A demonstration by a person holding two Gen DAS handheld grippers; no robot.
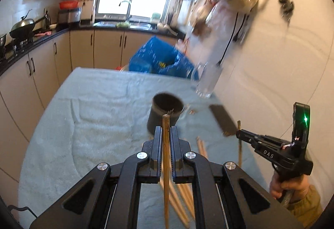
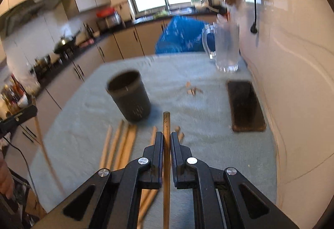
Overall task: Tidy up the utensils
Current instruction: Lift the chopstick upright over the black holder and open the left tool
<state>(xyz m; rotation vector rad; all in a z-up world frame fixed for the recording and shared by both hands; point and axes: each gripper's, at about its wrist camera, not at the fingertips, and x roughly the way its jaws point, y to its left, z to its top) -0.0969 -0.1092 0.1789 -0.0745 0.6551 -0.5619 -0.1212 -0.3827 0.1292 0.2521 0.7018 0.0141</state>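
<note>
Left wrist view first: the left gripper (image 1: 166, 135) has its jaws clamped on a single wooden chopstick (image 1: 166, 158), which runs upright between the pads, its blunt end poking out above the fingertips. Below and behind the jaws, more loose chopsticks (image 1: 183, 193) lie on the pale blue cloth (image 1: 87, 108) that covers the table. Just beyond the fingertips stands a dark round holder cup (image 1: 165, 112), upright and open-topped. Off to the right a dark flat phone (image 1: 221, 119) lies on the cloth, with a clear glass mug (image 1: 205, 80) further back near the white wall (image 1: 281, 57) and a blue bag (image 1: 160, 57) behind the table. At the right edge the right gripper (image 1: 239, 134) is pinched on a second chopstick (image 1: 239, 145), with a hand (image 1: 286, 187) around its grip. From the right wrist view, the right gripper (image 2: 167, 138) is likewise closed tight on its darker chopstick (image 2: 166, 166), the holder cup (image 2: 130, 96) standing ahead and left, the loose chopsticks (image 2: 119, 145) spread flat on the cloth between cup and jaws. A few small wood bits (image 2: 193, 90) lie near the phone (image 2: 245, 104). Much of the background is motion-blurred.
</note>
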